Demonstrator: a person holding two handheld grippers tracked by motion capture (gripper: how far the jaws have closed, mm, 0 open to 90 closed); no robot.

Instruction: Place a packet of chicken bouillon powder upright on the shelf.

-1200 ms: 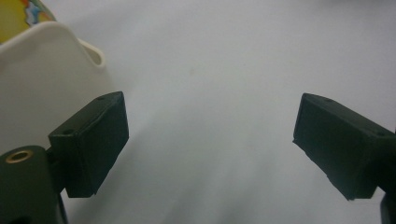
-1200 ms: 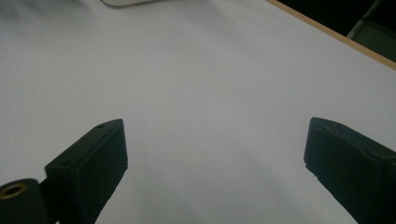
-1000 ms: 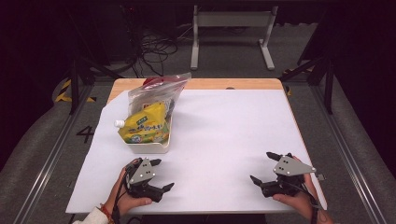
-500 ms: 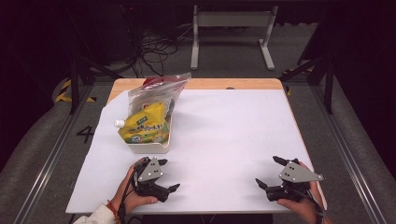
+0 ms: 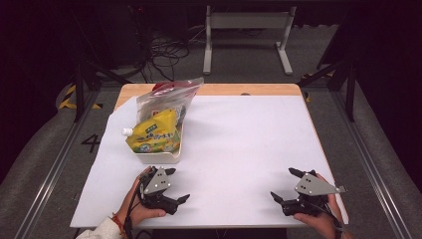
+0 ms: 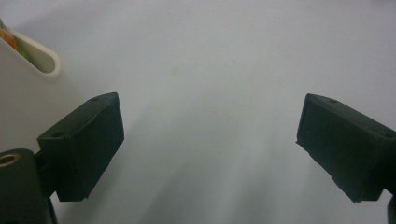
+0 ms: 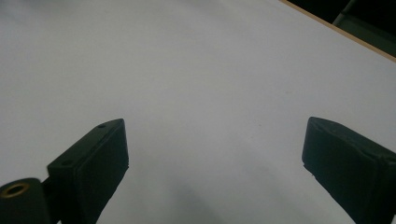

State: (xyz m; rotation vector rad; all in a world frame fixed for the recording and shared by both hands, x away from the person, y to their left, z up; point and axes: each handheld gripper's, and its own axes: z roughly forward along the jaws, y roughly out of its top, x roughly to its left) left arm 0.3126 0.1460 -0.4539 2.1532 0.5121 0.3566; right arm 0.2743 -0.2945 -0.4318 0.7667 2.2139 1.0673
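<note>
My left gripper [image 5: 177, 184] rests low over the white table cover [image 5: 239, 149] near the front edge, just in front of a white tray [image 5: 159, 157]. Its jaws stand wide apart with nothing between them. In the left gripper view that gripper [image 6: 210, 114] faces bare cover, with the tray's wall [image 6: 25, 88] at the left. My right gripper [image 5: 282, 183] sits open near the front right corner, and in its own view [image 7: 217, 133] nothing lies between its jaws. A yellow spouted pouch [image 5: 153, 134] lies in the tray, with a clear zip bag [image 5: 166, 98] leaning behind it.
The wooden table edge [image 5: 234, 89] shows at the far side and also appears in the right gripper view [image 7: 336, 30]. Dark floor with cables [image 5: 166, 50] and a metal stand [image 5: 246, 30] lies beyond. The white cover between tray and right gripper is bare.
The right gripper has slid slightly toward the table's near right edge. The left gripper has barely shifted. Both stay open.
</note>
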